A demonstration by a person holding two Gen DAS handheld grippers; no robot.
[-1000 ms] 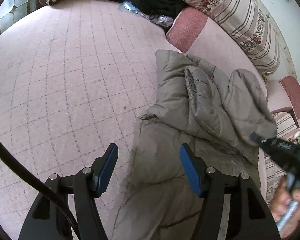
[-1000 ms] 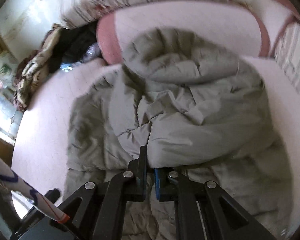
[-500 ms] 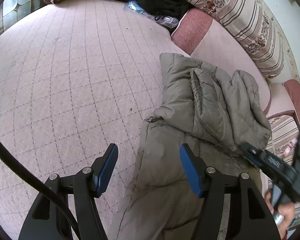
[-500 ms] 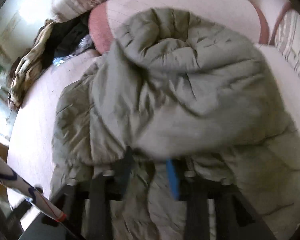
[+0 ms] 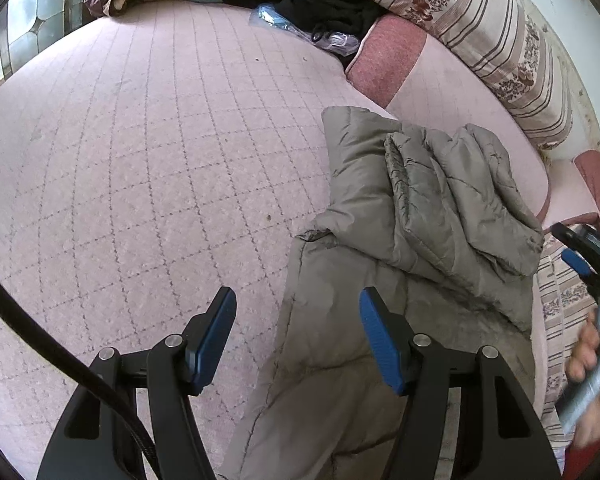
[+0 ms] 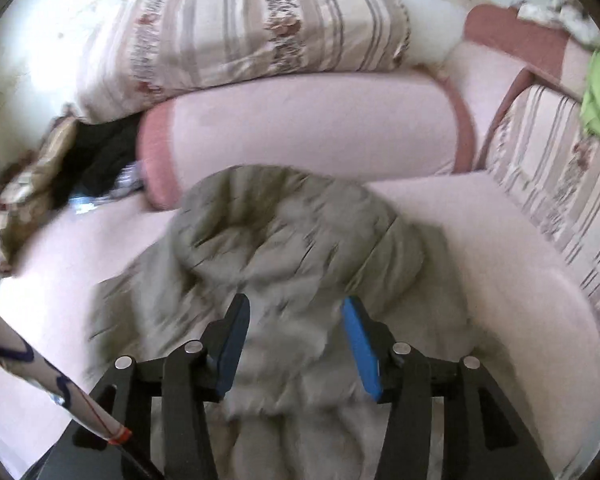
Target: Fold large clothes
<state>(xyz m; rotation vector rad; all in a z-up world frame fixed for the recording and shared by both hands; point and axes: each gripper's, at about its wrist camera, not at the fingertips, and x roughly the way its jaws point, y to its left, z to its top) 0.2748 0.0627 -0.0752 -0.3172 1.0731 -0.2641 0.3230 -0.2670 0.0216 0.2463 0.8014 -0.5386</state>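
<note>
On the pink quilted bed cover (image 5: 148, 168), toward the right half of the left wrist frame, the olive puffer jacket (image 5: 412, 248) lies with one sleeve laid across its body. The left gripper (image 5: 296, 340) hangs above the jacket's near edge with its jaws parted and nothing between them. At the far right edge of that frame the right gripper (image 5: 576, 260) shows, carried in a hand (image 5: 592, 376). In the blurred right wrist view its jaws are opening; the padded cloth lies below the blue pads (image 6: 358, 344), and I see nothing pinched.

The trouble I'd expect is the sleeve itself. The filling is springy and the shell looks slick, so the fold may puff up or slide off sideways once let go. The bulging hood at the middle of the right wrist frame could tip the stack too. A striped cushion (image 5: 480, 32) lies close at the upper right, leaving little room there.
</note>
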